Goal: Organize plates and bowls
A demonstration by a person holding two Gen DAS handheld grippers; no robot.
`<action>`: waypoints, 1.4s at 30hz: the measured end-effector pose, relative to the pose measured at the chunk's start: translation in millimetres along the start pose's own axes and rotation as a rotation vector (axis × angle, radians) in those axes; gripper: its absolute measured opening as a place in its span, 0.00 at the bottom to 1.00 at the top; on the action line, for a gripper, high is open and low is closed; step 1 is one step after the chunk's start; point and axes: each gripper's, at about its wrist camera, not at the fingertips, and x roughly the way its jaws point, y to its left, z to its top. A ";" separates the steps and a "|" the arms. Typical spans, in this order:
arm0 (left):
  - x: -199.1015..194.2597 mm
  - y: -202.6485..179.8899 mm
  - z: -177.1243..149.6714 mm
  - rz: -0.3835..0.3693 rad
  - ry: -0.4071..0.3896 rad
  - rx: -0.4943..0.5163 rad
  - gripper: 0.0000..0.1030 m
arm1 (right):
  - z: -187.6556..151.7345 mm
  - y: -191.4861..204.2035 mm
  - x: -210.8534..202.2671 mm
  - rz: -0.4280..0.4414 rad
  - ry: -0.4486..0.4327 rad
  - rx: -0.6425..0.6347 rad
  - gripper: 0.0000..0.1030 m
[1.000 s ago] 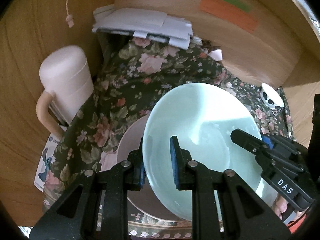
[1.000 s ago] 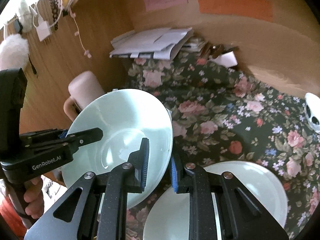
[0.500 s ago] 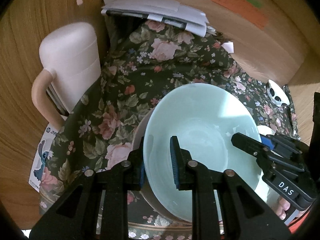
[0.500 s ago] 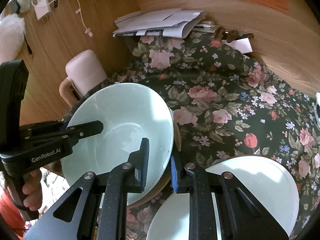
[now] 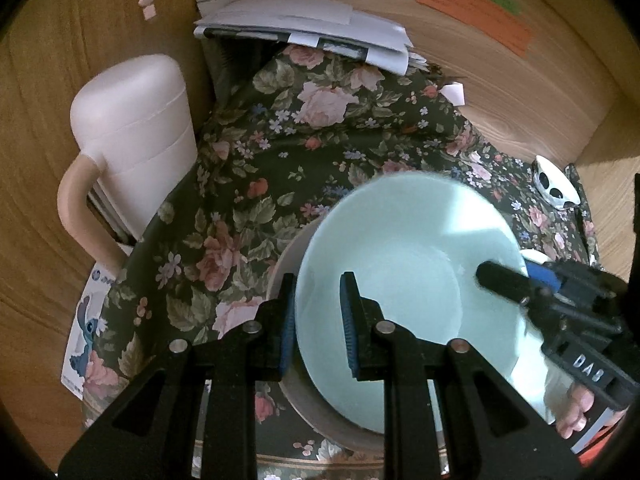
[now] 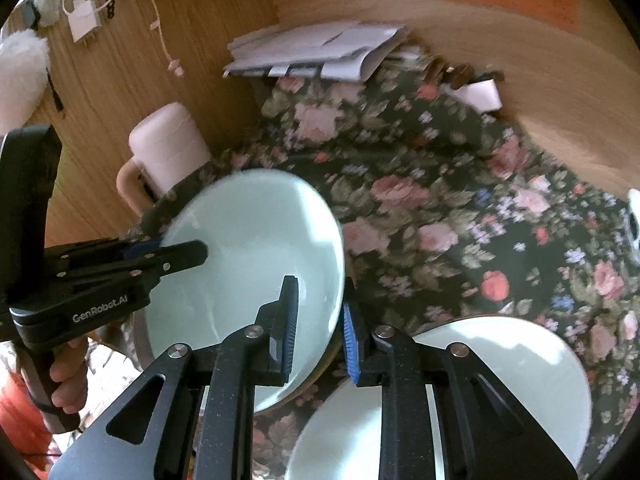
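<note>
Mint-green bowl [image 5: 404,276] is the thing here, and it sits tilted inside a beige bowl [image 5: 288,264] on the counter [image 5: 256,184], which has a dark floral cloth over it. Left tongs [image 5: 318,320] are clamped on the near-left rim, one blue pad outside the wall and one inside. Right tongs [image 6: 320,324] are on the opposite rim, wall still between the pads, and those jaws have just been opening a touch, so the grip looks like it's loosening; the view is a bit blurred there. A white plate [image 6: 500,384] lies just beside the bowls, under the right tongs. Back in the corner there's a pink lidded jug [image 5: 132,120] against the wooden wall, a stack of papers [image 5: 304,28] behind the cloth, and a small white dish with dark spots [image 5: 556,188] near the far edge. A hand [image 6: 66,376] grips the left handle.
</note>
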 end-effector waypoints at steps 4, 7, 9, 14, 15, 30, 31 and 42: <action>-5.0 -6.5 4.9 0.038 -0.037 0.036 0.20 | 6.4 -2.1 -16.8 -0.025 -0.056 -0.024 0.20; -10.3 -12.5 9.1 0.075 -0.080 0.076 0.20 | 8.1 -5.2 -22.9 -0.032 -0.068 -0.025 0.20; -12.9 -15.2 12.6 0.064 -0.083 0.079 0.20 | 7.7 -9.6 -26.8 -0.030 -0.072 -0.018 0.20; -18.0 -26.2 24.5 0.035 -0.091 0.071 0.26 | 6.4 -25.8 -40.2 -0.052 -0.091 0.005 0.21; -19.5 -29.8 27.4 0.020 -0.091 0.069 0.31 | 6.6 -30.6 -44.8 -0.063 -0.098 0.010 0.21; -46.3 -146.6 79.3 -0.160 -0.190 0.219 0.69 | 8.1 -128.9 -136.0 -0.314 -0.252 0.099 0.52; -44.6 -155.3 82.5 -0.161 -0.196 0.242 0.72 | 7.9 -137.2 -139.9 -0.326 -0.255 0.111 0.52; 19.8 -214.4 117.6 -0.171 -0.114 0.301 0.81 | 2.4 -226.7 -149.0 -0.473 -0.243 0.255 0.52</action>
